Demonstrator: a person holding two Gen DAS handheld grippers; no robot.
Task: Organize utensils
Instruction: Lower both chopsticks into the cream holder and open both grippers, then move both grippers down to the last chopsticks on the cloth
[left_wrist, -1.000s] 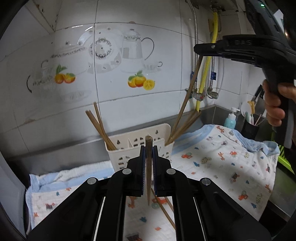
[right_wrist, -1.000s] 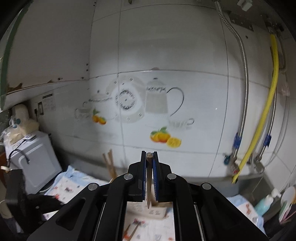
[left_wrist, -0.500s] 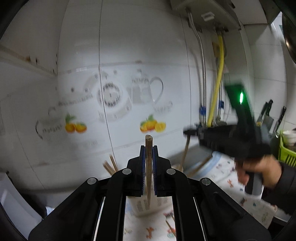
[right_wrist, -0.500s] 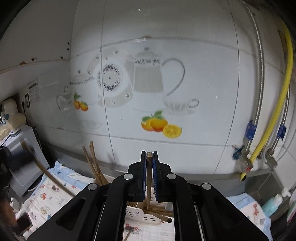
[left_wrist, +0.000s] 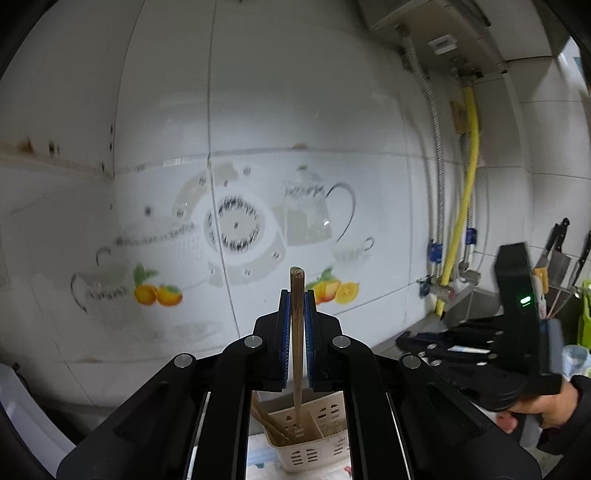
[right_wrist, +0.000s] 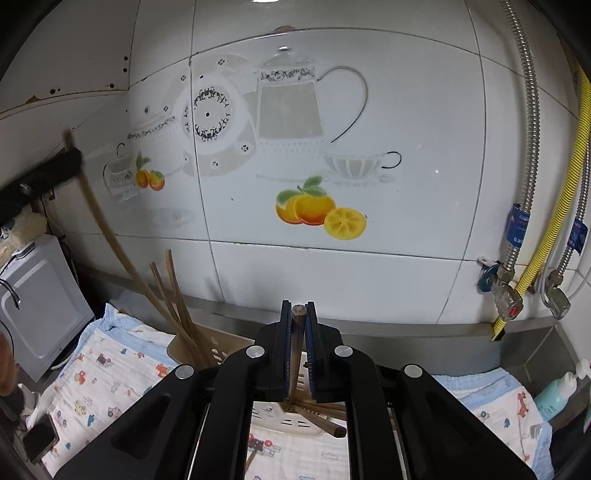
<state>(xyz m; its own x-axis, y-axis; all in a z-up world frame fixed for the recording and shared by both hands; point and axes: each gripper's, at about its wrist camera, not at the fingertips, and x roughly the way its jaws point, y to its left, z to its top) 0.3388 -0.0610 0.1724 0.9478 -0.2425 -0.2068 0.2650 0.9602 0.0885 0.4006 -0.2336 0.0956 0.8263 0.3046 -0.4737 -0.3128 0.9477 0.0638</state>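
Left gripper clamps brown wooden chopstick above beige slotted plastic utensil caddy; right gripper clamps darker wooden chopstick — either tip may snag on crossed sticks; caddy could tip.

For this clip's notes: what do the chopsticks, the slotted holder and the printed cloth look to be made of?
Brown chopstick in the left gripper: likely bamboo or wood, matte, with fine lengthwise grain. Darker chopstick in the right gripper: probably wood as well. Cream slotted utensil holder: looks like moulded plastic, smooth, with cut-out vents. Cartoon-printed cloth: soft cotton-like fabric, wrinkled, with a blue border.
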